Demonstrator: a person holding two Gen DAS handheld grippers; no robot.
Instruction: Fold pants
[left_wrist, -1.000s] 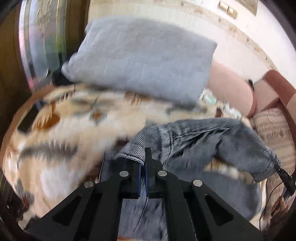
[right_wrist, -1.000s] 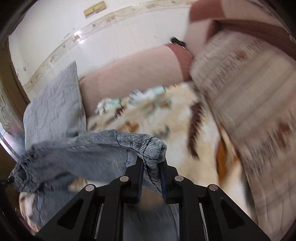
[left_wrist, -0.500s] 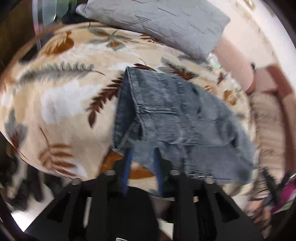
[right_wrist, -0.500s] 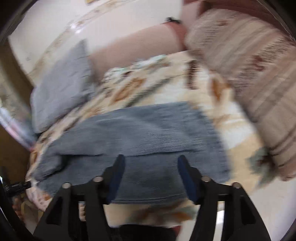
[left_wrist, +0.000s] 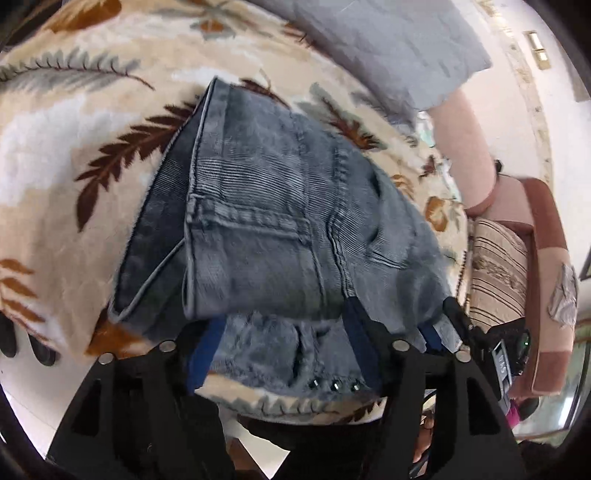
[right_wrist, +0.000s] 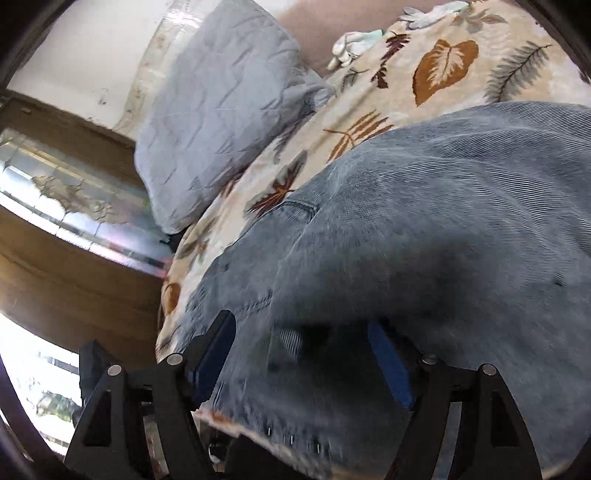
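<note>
The grey-blue jeans (left_wrist: 280, 221) lie folded in a flat stack on the leaf-patterned blanket (left_wrist: 55, 155), a back pocket facing up. My left gripper (left_wrist: 282, 339) hovers at their near edge, low over the bed. Its jaws are opening, with the denim hem lying loose between the blue pads (left_wrist: 205, 347). To the right of it, my right gripper (left_wrist: 441, 325) stands at the same edge. In the right wrist view the jeans (right_wrist: 424, 229) fill the frame. The right gripper (right_wrist: 303, 350) is also opening its jaws astride the near fold, and the pads (right_wrist: 389, 362) do not pinch the cloth.
A grey quilted pillow (right_wrist: 221, 110) leans at the bed's head beside a pink bolster (left_wrist: 465, 147). A striped folded blanket (left_wrist: 498, 266) lies on the right. A wooden frame with a mirror strip (right_wrist: 74, 206) borders the left. The bed edge (left_wrist: 303, 410) drops off below the jeans.
A second ago both grippers were shut on lifted denim. They have laid the jeans down folded, opened their jaws and sunk close to the near edge; the right one also swung sideways.
</note>
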